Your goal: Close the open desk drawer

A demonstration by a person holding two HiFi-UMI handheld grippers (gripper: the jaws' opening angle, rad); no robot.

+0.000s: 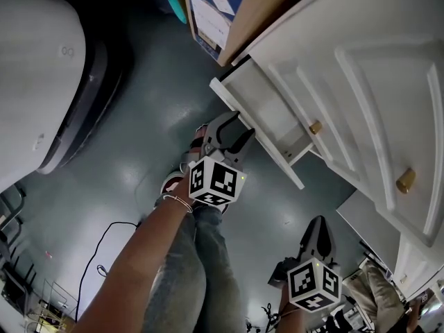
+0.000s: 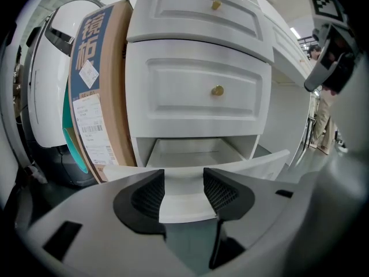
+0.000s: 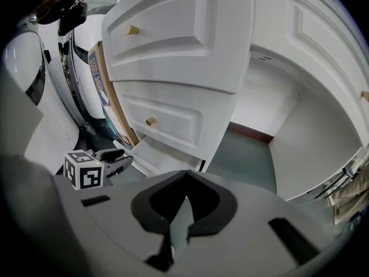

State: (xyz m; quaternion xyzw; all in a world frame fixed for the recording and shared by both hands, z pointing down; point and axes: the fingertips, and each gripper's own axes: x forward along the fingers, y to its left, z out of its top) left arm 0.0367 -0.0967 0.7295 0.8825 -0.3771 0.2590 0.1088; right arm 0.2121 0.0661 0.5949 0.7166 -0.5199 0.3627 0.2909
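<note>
In the head view, your left tongs (image 1: 236, 136) reach the bottom drawer (image 1: 274, 120), which stands pulled out from the white cabinet (image 1: 374, 75). The jaws are parted and their tips lie against the outer face of the drawer's front panel. Your right tongs (image 1: 318, 226) hang at the lower right over the grey floor (image 1: 139, 116), well apart from the drawer. A cardboard box (image 1: 215, 9) leans just beside the cabinet.

In the left gripper view, your left tongs (image 2: 183, 192) are open about halfway. The white front panel of the drawer fills the gap between the two ribbed pads (image 2: 151, 196). You cannot tell from here whether the pads pinch the panel or only rest at it. Beyond the panel the drawer's inside shows. Above it are two shut drawers, each with a brass knob (image 2: 217, 90).

In the right gripper view, your right tongs (image 3: 185, 184) are closed, tip to tip, and hold nothing. Past them lies the floor. At the left of this view, your left tongs sit at the front panel of the pulled-out drawer.
</note>
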